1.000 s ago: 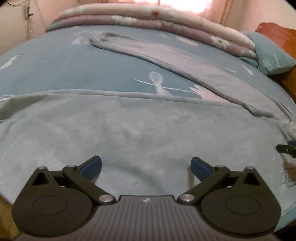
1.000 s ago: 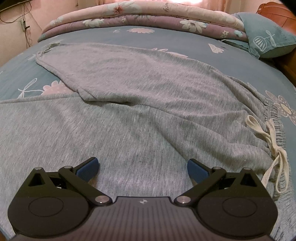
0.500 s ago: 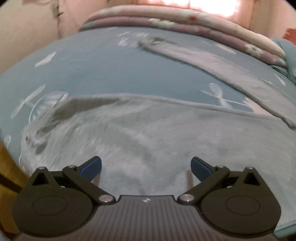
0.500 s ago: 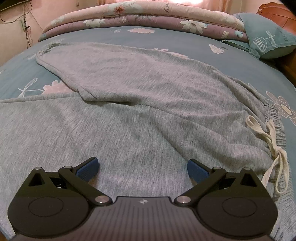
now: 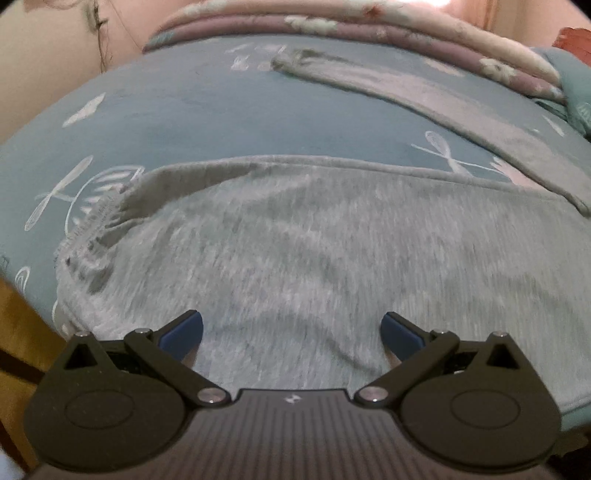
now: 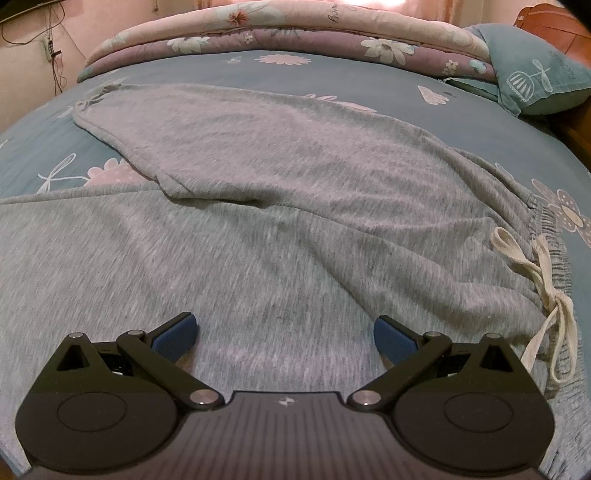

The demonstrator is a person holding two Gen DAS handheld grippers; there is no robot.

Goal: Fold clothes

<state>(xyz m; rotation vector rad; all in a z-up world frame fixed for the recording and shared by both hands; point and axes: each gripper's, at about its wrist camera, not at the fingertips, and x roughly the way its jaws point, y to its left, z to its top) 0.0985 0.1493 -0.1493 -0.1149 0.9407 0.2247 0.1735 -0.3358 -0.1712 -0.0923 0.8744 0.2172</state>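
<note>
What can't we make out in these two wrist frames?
- Left wrist view: grey trousers smeared by motion blur; weave and the near cuff unclear.
- Left wrist view: waistband end cut off by the right edge.
- Right wrist view: drawstring tail and near trouser edge hidden behind the right gripper body.
- Both views: whether the open fingers touch the cloth.

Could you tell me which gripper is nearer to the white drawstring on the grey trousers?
Right. The drawstring lies just beside the right gripper; the left gripper faces the cuff end, drawstring out of its view.

A blue flower-printed bed [image 6: 229, 77] carries a folded floral quilt [image 6: 295, 35] along its far edge, a teal pillow [image 6: 535, 74] beside the quilt's right end.
</note>
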